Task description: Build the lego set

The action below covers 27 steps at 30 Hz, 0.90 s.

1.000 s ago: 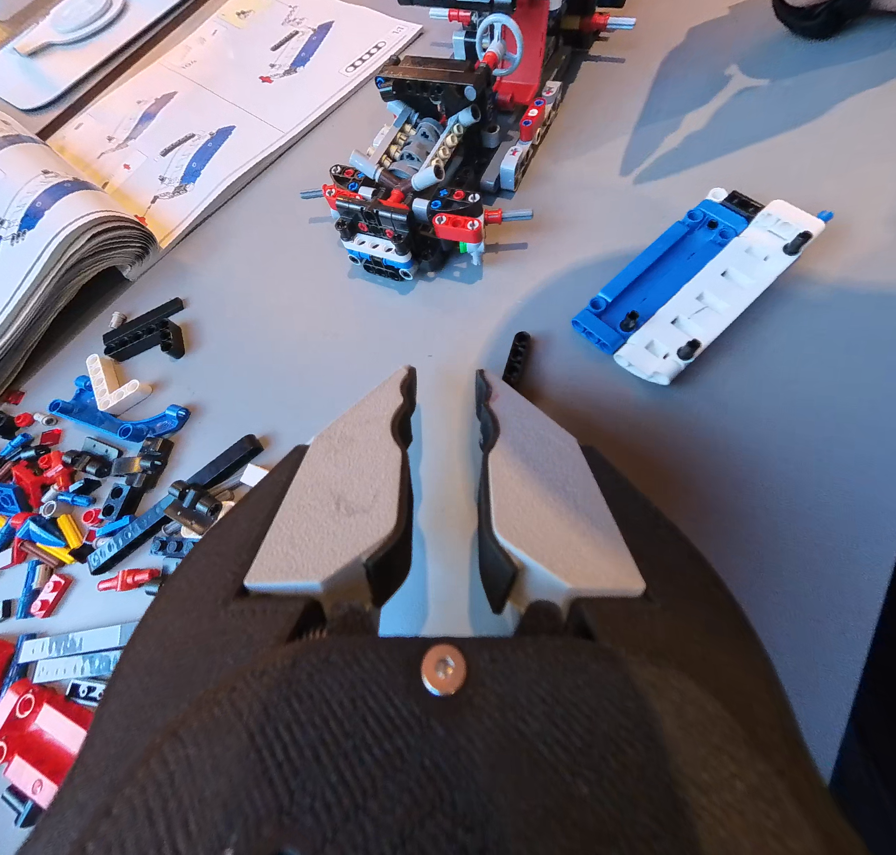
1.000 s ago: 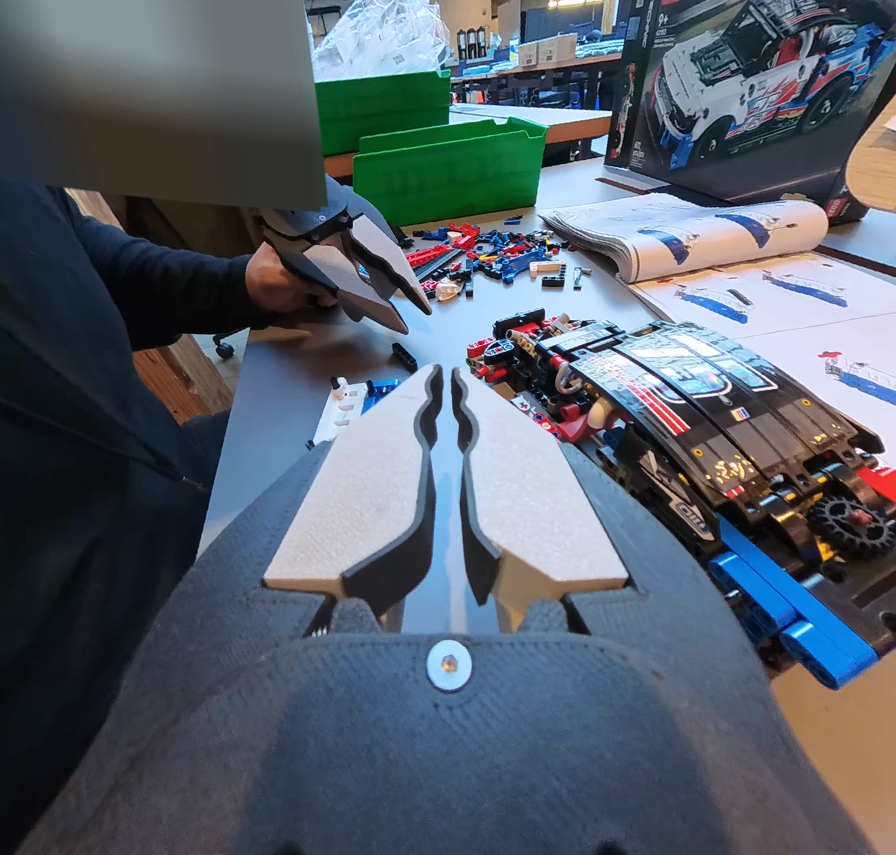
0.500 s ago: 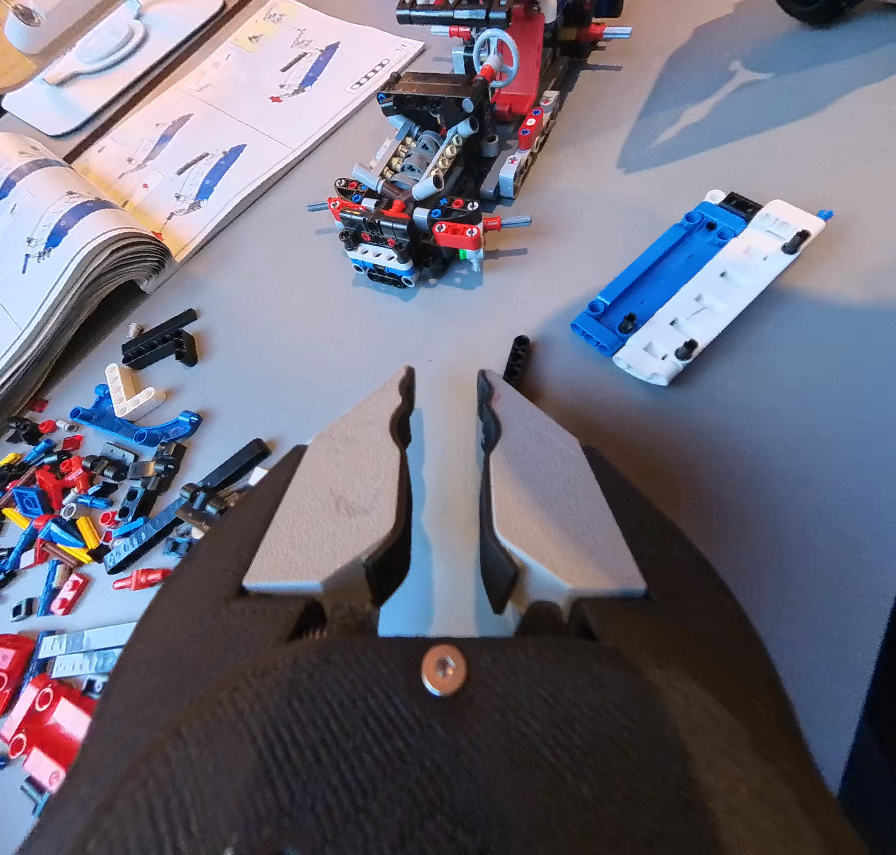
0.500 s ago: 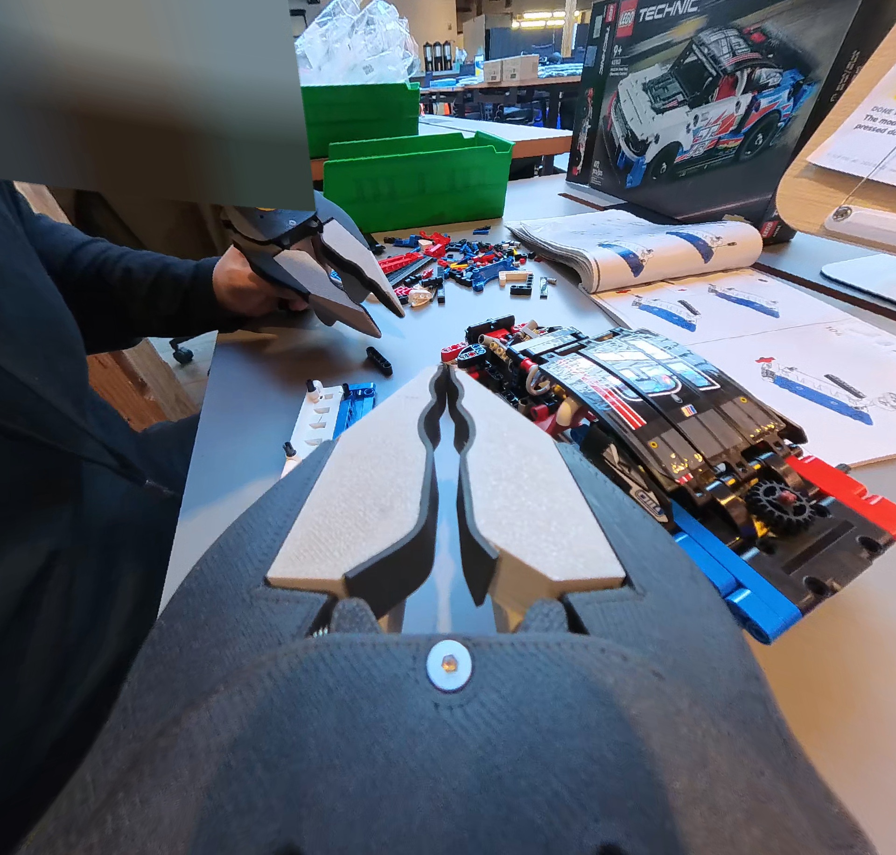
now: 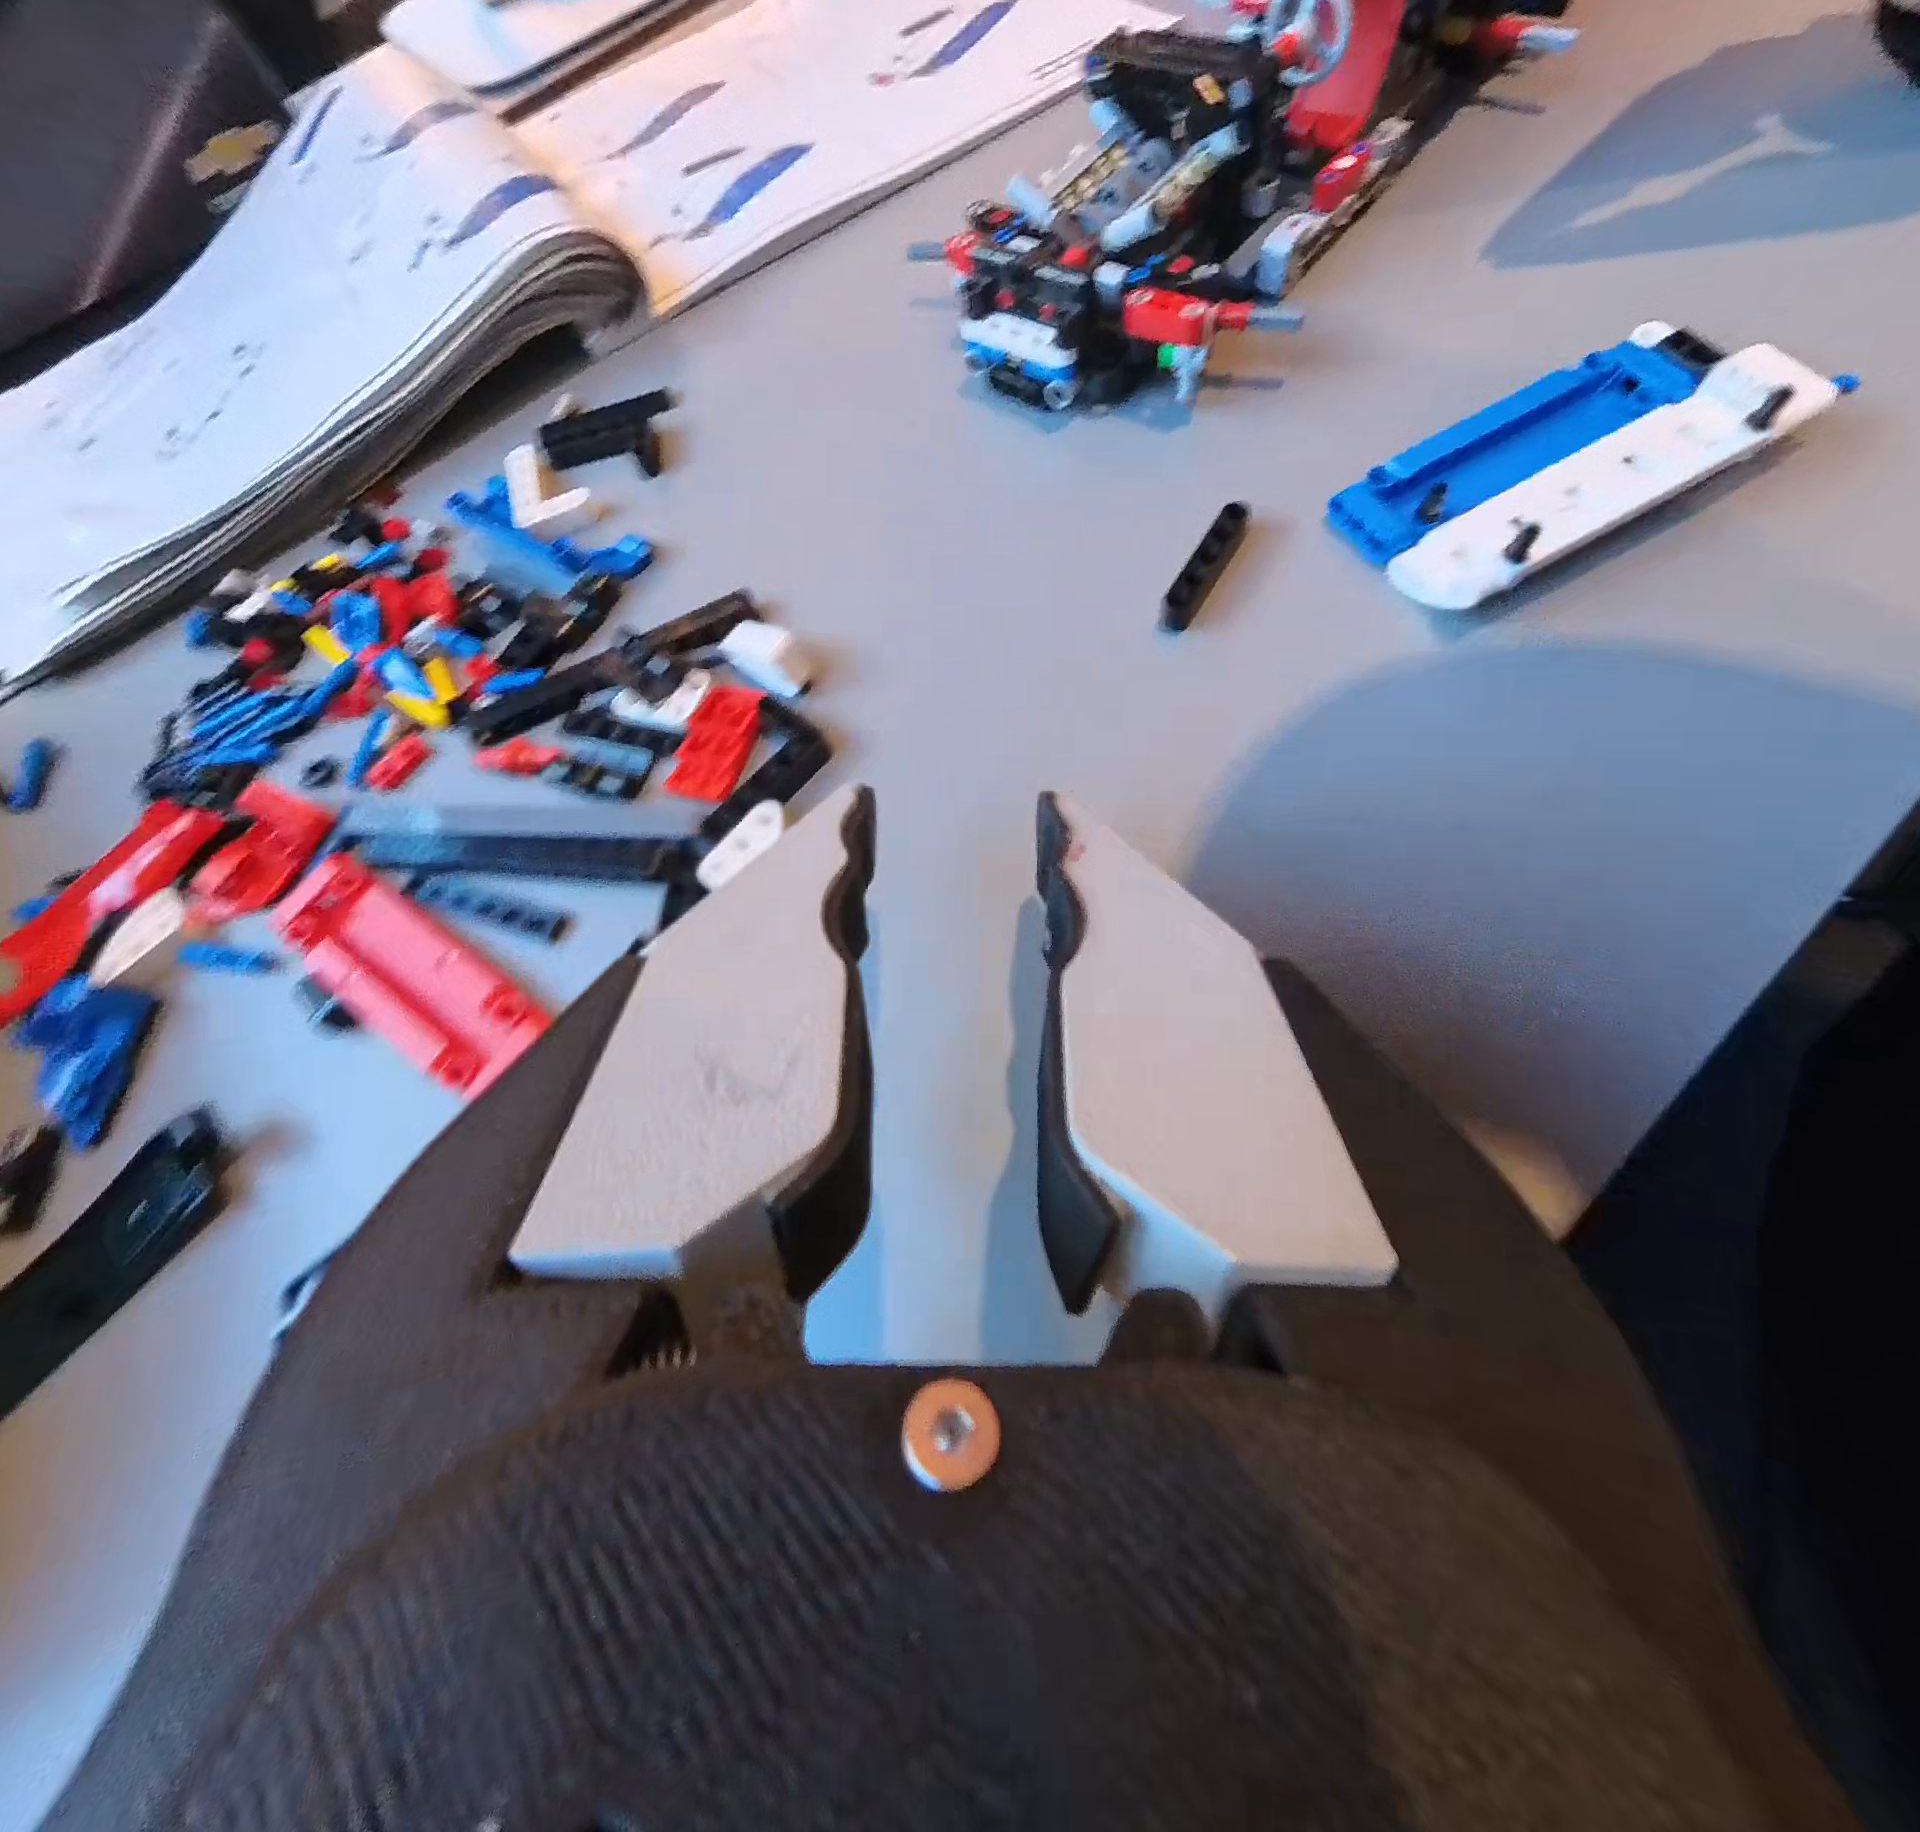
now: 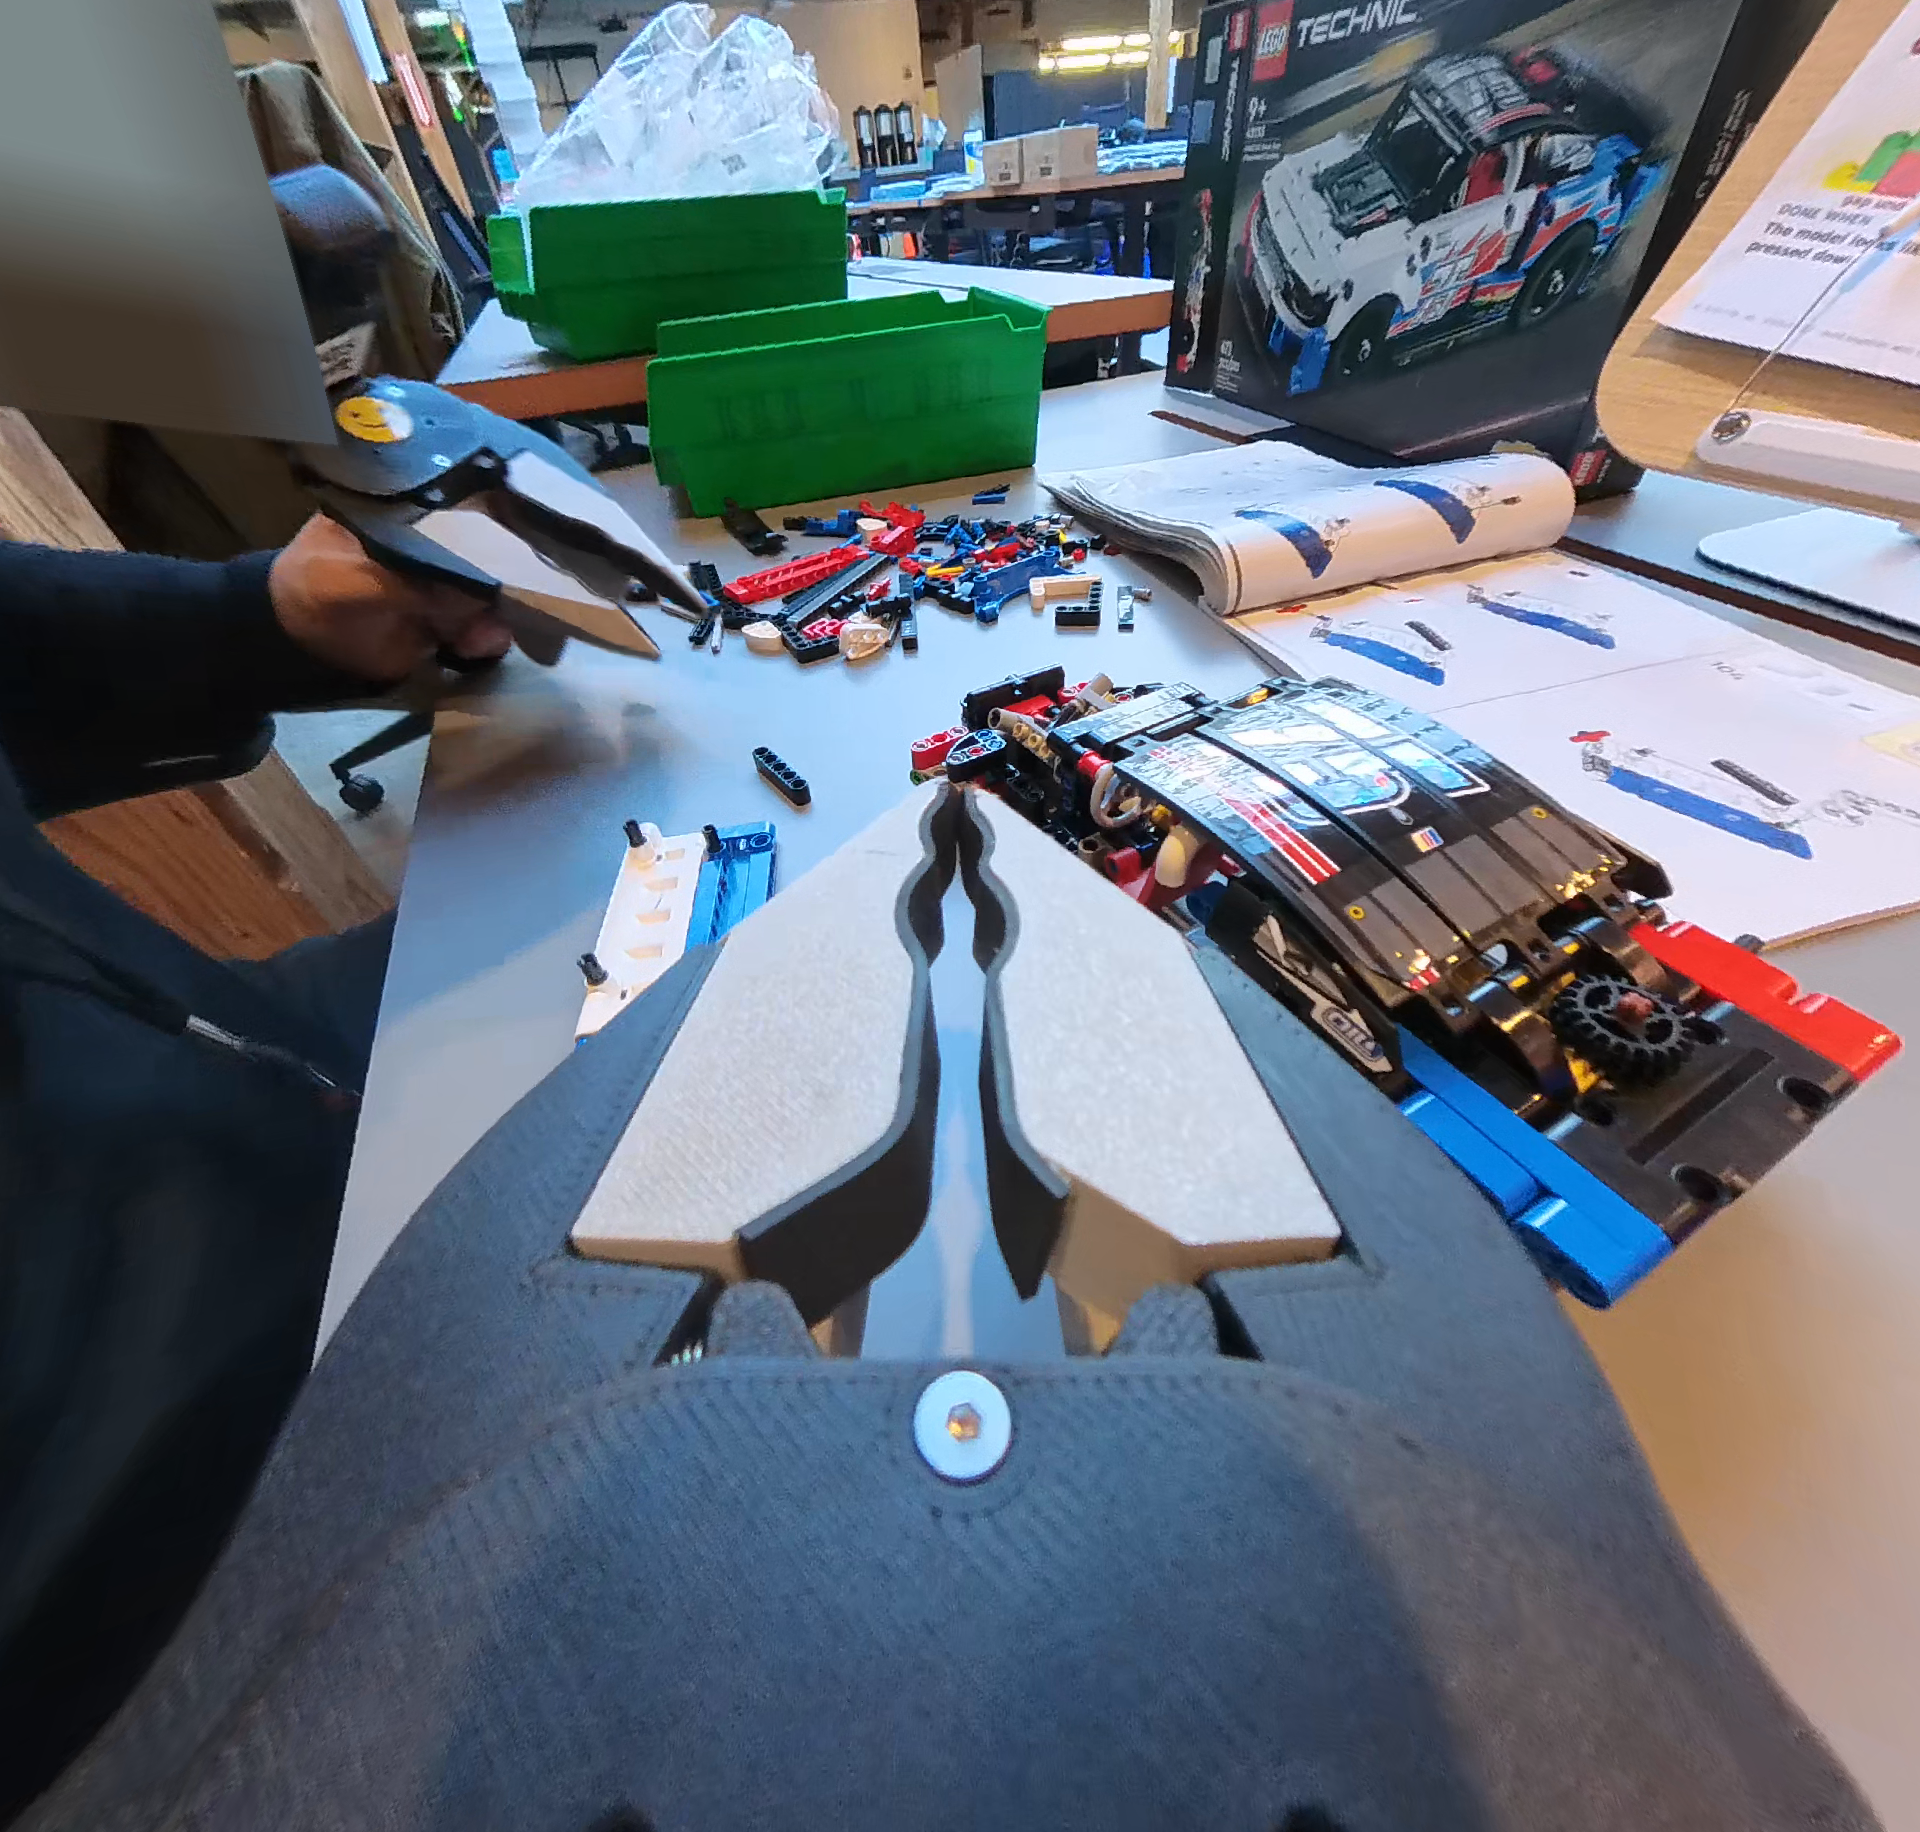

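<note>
Your left gripper (image 5: 951, 816) spread, empty, over worktop (image 5: 1039, 494) beside loose parts pile (image 5: 468, 660). Right gripper (image 6: 957, 806) pressed together, empty, near half-built car (image 6: 1351, 847). Risk: spread tips scatter pile, grab wrong piece.

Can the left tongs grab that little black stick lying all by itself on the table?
Probably yes. The left tongs are open and empty, and the little black stick lies alone on bare grey table ahead of them, clear of the loose pieces and the blue and white panel.
</note>
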### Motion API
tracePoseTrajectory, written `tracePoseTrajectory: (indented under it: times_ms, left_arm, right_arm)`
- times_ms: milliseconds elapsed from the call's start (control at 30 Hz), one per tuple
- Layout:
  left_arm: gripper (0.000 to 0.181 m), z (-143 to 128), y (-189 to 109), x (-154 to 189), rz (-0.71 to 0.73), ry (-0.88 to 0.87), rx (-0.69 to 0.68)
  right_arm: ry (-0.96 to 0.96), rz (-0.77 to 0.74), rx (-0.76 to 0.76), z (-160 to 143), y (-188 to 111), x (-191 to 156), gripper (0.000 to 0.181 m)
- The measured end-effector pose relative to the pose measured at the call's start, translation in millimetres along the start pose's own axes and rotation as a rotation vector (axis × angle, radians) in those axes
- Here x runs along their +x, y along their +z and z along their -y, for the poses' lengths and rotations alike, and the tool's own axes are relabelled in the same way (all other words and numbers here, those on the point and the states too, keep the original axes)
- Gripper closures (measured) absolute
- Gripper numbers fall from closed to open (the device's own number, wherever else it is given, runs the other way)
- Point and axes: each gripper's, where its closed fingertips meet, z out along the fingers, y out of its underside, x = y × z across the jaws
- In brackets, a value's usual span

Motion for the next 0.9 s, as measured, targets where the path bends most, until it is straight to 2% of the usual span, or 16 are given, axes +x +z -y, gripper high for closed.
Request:
tracePoseTrajectory:
  times_ms: [100,267,367,467,567,733,900]
  left_arm:
    - [0.146,-6.3,-14.8,-23.9,0.077,-0.044,-0.009]
    - [0.140,-9.2,-17.5,-41.1,0.023,-0.113,-0.097]
    - [0.140,-4.1,-7.9,-63.3,0.019,-0.104,-0.193]
    - [0.150,5.2,5.9,-89.6,-0.002,-0.065,-0.244]
    - [0.152,7.1,22.8,-106.8,-0.062,-0.094,-0.296]
    - [0.155,-10.4,45.3,-116.7,-0.146,-0.131,-0.415]
    - [0.158,-17.8,56.3,-116.4,-0.173,-0.141,-0.452]
  right_arm:
    - [-0.013,-0.004,-0.015,-2.2,1.9,-0.7,0.181]
    - [-0.024,-0.011,-0.025,-3.8,2.8,-1.0,0.181]
    - [-0.018,-0.015,-0.020,-3.3,2.2,0.0,0.181]
    - [-0.013,-0.017,-0.019,-3.3,1.4,0.6,0.181]
    - [-0.008,-0.021,-0.013,-2.8,-0.2,1.1,0.181]
    - [0.004,-0.018,-0.006,-2.0,-1.4,1.8,0.181]
    - [0.005,-0.015,-0.009,-2.3,-0.8,1.6,0.181]
